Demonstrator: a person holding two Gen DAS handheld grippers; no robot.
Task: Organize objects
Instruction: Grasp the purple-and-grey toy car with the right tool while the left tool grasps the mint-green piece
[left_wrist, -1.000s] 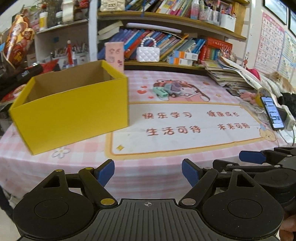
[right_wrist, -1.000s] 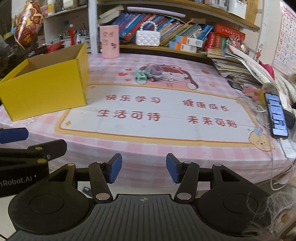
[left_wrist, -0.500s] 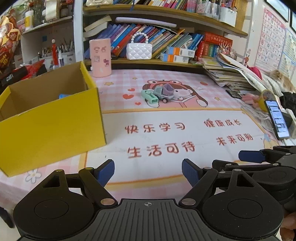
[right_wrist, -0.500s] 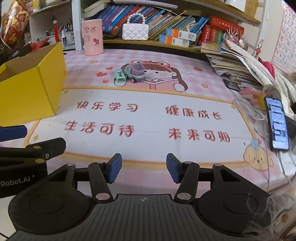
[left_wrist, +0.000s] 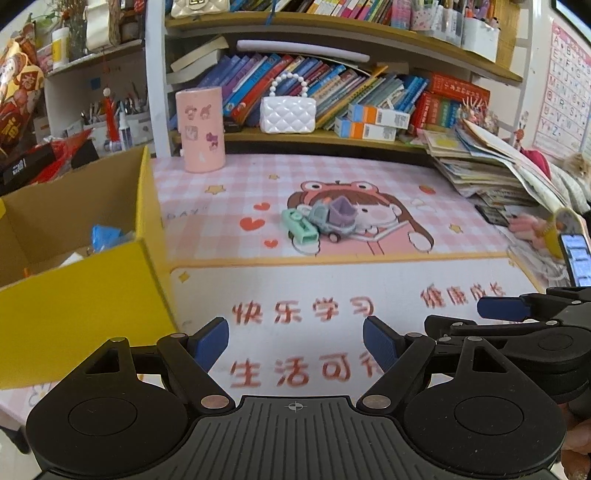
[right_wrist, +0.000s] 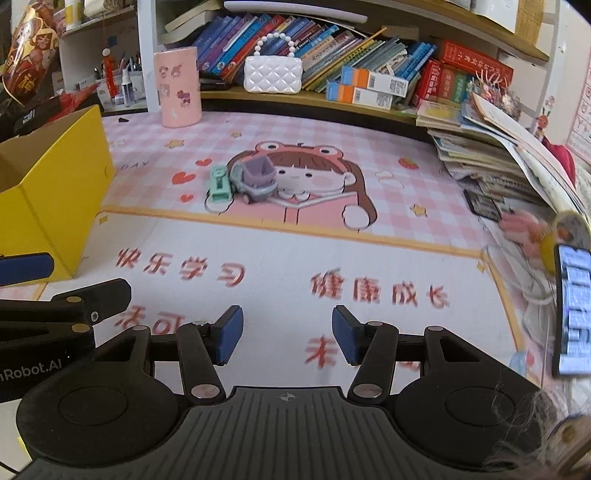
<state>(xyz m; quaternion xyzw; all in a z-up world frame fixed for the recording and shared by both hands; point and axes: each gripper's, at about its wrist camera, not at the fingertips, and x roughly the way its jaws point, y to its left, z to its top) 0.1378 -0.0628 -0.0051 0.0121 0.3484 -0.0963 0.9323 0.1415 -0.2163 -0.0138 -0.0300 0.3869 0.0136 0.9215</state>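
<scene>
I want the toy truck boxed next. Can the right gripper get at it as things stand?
Probably yes. The right gripper is open and empty, and only bare mat lies between it and the toy truck. The green toy sits against the truck's left side.

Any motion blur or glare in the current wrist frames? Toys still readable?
Left wrist: red mat lettering smeared, toy truck fairly sharp, shelves bowed by fisheye. Right wrist: lettering blurred, phone screen blown out and smeared, green toy readable.
</scene>
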